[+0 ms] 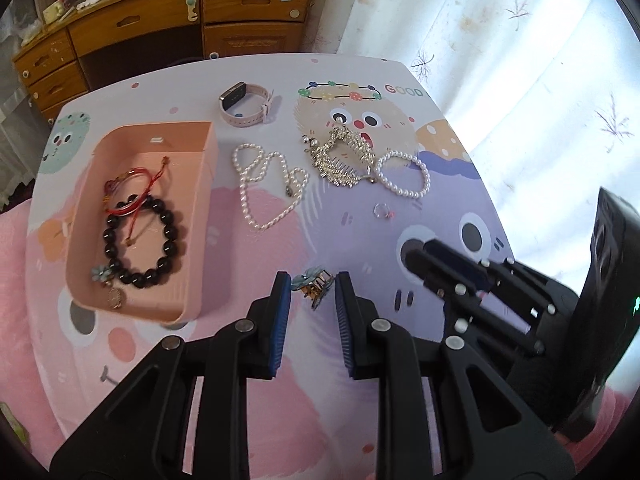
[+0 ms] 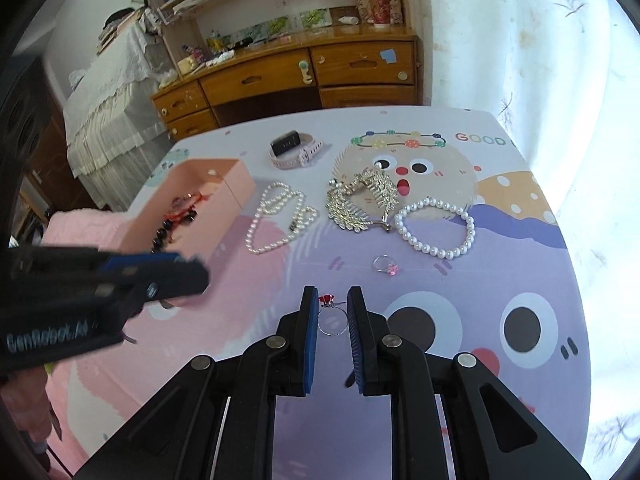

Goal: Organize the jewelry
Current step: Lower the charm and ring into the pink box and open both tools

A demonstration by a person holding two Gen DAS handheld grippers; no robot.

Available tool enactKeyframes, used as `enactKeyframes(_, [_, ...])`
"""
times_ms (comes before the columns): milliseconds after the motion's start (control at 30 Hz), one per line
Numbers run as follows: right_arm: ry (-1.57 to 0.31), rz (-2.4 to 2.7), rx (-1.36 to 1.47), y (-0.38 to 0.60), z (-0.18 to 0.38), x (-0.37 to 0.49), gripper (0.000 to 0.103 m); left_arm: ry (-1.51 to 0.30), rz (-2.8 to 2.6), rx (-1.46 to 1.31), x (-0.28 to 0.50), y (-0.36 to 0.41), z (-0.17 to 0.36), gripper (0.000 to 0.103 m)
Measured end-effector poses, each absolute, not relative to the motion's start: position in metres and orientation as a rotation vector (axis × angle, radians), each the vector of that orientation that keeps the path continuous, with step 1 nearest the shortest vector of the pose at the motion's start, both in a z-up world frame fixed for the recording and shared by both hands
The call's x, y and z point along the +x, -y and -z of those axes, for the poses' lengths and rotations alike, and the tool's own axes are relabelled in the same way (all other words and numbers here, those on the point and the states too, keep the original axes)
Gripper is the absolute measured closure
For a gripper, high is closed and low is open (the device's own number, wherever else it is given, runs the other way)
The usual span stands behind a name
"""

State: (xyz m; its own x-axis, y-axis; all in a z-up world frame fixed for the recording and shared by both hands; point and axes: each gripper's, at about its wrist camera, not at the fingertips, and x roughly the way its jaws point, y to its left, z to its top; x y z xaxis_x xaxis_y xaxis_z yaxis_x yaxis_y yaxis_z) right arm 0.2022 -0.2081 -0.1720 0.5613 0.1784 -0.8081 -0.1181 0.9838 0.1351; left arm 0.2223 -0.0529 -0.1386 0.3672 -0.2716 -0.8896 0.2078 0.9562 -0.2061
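Observation:
A pink tray [image 1: 208,168] [image 2: 240,188] at the table's left holds a dark bead bracelet [image 1: 140,240], a red cord bracelet [image 1: 132,184] and a small flower charm [image 1: 102,274]. My left gripper [image 1: 312,284] has its fingers around a blue flower hair clip [image 1: 314,282], right of the tray. My right gripper [image 2: 333,300] is shut on a thin silver ring with a red stone [image 2: 332,314]. On the table lie a pearl necklace [image 1: 264,184] [image 2: 276,216], a pearl bracelet [image 1: 404,174] [image 2: 436,228], a gold hair comb [image 1: 344,156] [image 2: 360,200], a pink-stone ring [image 1: 382,211] [image 2: 386,266] and a pink watch [image 1: 246,104] [image 2: 294,150].
The table carries a cartoon-printed cloth [image 1: 440,208]. A wooden desk with drawers [image 1: 160,28] [image 2: 304,76] stands behind it, a white curtain [image 1: 520,60] at the right, a covered bed [image 2: 108,100] at the left. The right gripper's body [image 1: 500,292] sits close beside my left one.

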Motion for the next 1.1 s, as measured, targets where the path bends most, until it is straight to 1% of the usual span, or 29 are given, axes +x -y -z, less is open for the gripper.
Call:
enactKeyframes(267, [-0.972,-0.147,0.220,0.182,0.158,0.184,0.088,-1.134,0.329,-0.070,0.186,-0.002,0.121,0.083])
enactKeyframes(500, [-0.972,-0.144,0.282,0.139,0.154,0.173,0.088,-1.120,0.337,-0.044,0.179,-0.055,0.113,0.083])
enactKeyframes(767, [-0.942,-0.194,0.299,0.082,0.142,0.175,0.088,-1.092,0.365,0.033,0.196,-0.106,0.105,0.083])
enactKeyframes(1100, [-0.867,-0.260,0.251,0.018,0.118,0.197,0.088,-1.026,0.401,0.086,0.237,-0.126,0.090,0.083])
